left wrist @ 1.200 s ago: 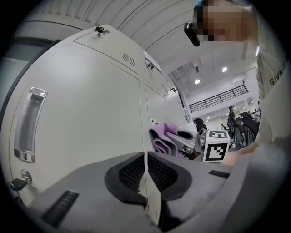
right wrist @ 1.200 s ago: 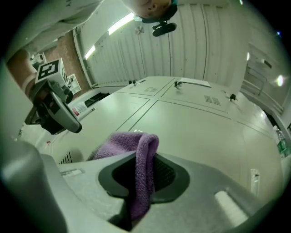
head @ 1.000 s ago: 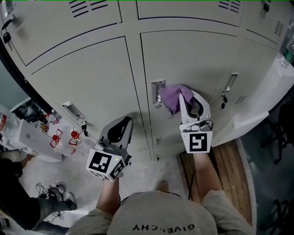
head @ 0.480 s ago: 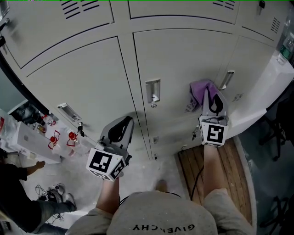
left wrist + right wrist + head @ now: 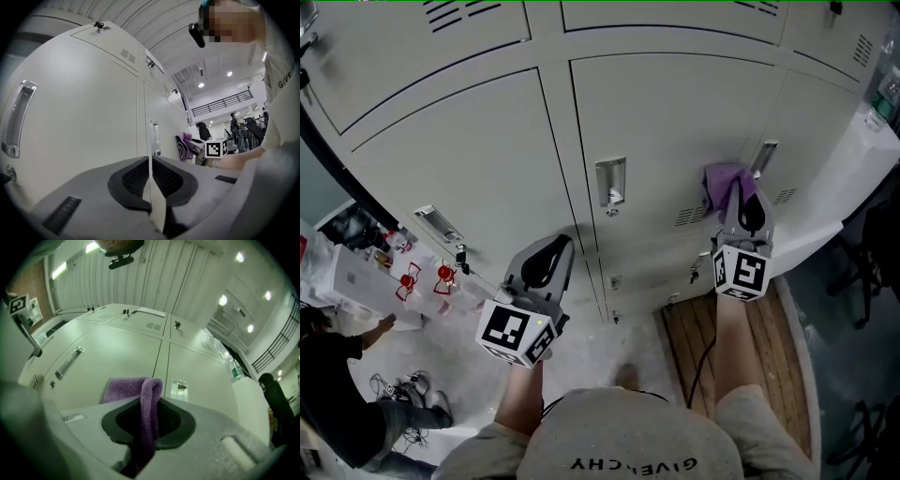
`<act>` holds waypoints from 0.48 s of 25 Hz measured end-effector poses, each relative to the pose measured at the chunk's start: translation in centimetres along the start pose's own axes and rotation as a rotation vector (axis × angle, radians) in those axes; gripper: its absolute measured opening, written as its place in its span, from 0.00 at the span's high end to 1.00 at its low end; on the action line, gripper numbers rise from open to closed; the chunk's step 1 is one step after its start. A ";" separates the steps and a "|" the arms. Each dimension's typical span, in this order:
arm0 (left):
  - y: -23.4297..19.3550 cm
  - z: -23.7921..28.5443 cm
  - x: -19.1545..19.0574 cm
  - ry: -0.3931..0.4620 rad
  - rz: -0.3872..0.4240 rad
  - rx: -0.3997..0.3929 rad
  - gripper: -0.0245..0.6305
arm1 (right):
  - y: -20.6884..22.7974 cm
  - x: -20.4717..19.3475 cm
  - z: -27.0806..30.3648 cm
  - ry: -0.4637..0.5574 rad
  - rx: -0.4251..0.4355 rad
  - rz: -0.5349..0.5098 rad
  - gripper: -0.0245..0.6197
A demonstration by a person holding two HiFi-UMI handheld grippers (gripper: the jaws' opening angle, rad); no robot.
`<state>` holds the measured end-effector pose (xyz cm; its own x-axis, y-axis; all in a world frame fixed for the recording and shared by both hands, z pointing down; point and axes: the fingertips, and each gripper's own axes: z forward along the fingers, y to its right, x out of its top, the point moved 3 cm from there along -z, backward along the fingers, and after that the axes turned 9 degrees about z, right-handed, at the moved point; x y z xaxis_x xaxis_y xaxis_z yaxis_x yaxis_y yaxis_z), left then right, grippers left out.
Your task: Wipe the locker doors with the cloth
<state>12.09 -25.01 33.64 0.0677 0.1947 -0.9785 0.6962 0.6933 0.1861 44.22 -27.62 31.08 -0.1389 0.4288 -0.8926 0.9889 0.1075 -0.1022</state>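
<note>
1. Floor (image 5: 609, 347): bare strip at the foot of the lockers. A person (image 5: 342, 394) and a heap of small red things (image 5: 427, 279) close it off at far left.
2. Locker doors (image 5: 469, 155): pale, all shut, so what they hold is unseen. The seams between them run upright.
3. Left gripper (image 5: 551, 248): jaws pressed together on nothing, tips pointing at the doors but apart from them, low on the seam left of the middle door.
4. Middle door handle (image 5: 610, 183): upright, between the two grippers.
5. Cloth (image 5: 720, 180): purple, folded over and bunched against the middle door near its right edge, beside the vent slots (image 5: 692, 217). Its long axis runs back along the jaw line.
6. Right gripper (image 5: 742, 197): jaws clamped on the cloth, pointing at the door.
7. Wooden platform (image 5: 769, 337): under the right forearm.
8. White unit (image 5: 853, 178): bounds the right side.
</note>
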 end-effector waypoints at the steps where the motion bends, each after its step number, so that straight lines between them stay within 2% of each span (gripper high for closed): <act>1: 0.0 -0.1 0.0 -0.001 0.000 0.002 0.93 | -0.8 0.3 -0.3 0.018 0.020 0.010 0.88; 5: -0.3 -0.3 -0.1 -0.005 0.001 0.016 0.93 | -5.9 0.8 -1.5 0.050 0.160 0.036 0.88; 12: -0.2 -0.6 -0.3 -0.012 0.000 0.026 0.93 | -16.8 0.3 -3.2 0.039 0.427 0.120 0.88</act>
<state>11.49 -24.81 33.91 0.0764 0.1862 -0.9795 0.7142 0.6753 0.1840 27.45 -26.42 33.95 -0.0152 0.4500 -0.8929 0.9297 -0.3222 -0.1782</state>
